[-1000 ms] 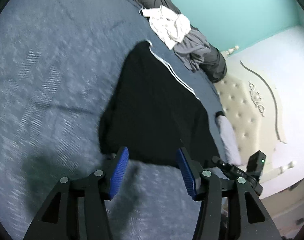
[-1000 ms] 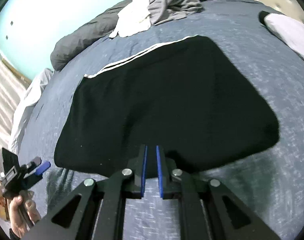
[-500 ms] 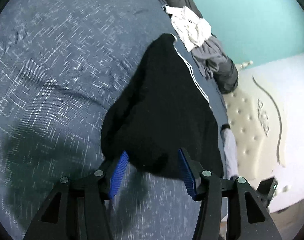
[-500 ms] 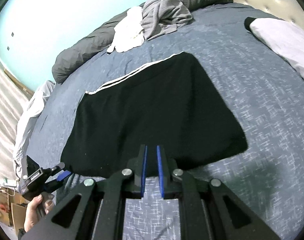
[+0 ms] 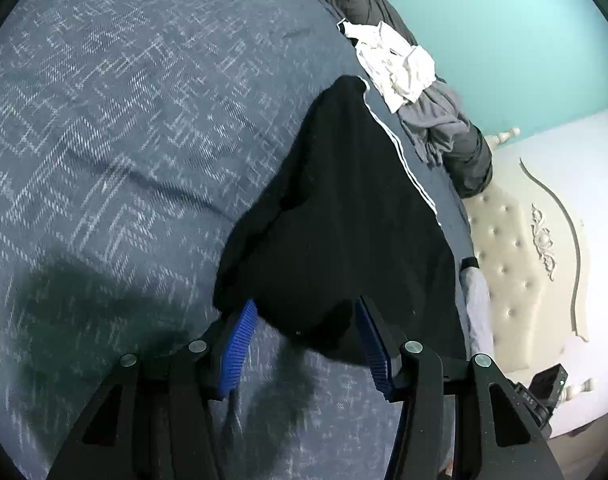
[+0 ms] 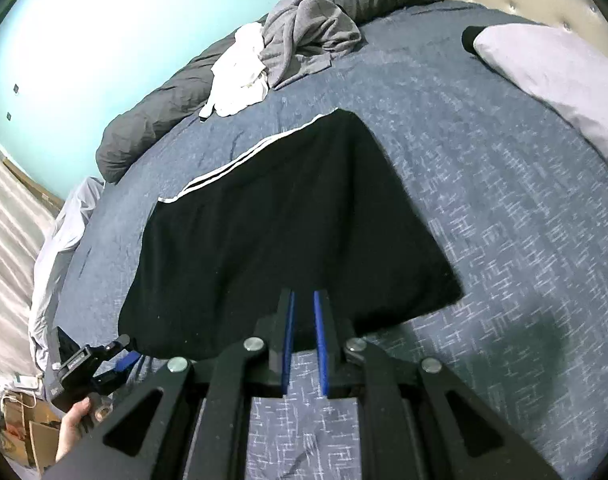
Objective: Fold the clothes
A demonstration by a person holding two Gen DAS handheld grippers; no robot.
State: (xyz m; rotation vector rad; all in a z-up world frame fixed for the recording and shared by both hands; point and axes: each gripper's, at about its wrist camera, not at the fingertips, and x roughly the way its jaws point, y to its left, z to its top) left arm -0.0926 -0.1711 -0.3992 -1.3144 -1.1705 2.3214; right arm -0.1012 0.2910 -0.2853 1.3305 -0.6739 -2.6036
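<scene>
Black garment point(image 6: 288, 224) w/ white side stripes lies flat, folded, mid bed on blue patterned bedspread point(image 5: 104, 128). L gripper point(image 5: 304, 320) at garment's near corner, jaws apart, corner of the cloth between blue pads, pads not pressing. R gripper point(image 6: 302, 312) over garment's near edge, jaws nearly together w/ a thin gap, nothing seen clamped. Person's hand point(image 6: 74, 424) holds L gripper by garment's near-left corner in right wrist view. Beyond garment's far edge: white cloth point(image 6: 240, 76), grey cloth point(image 6: 304, 36), dark duvet roll point(image 6: 152, 120). Pillow point(image 6: 551, 76) right of garment, by tufted headboard point(image 5: 515, 264).
</scene>
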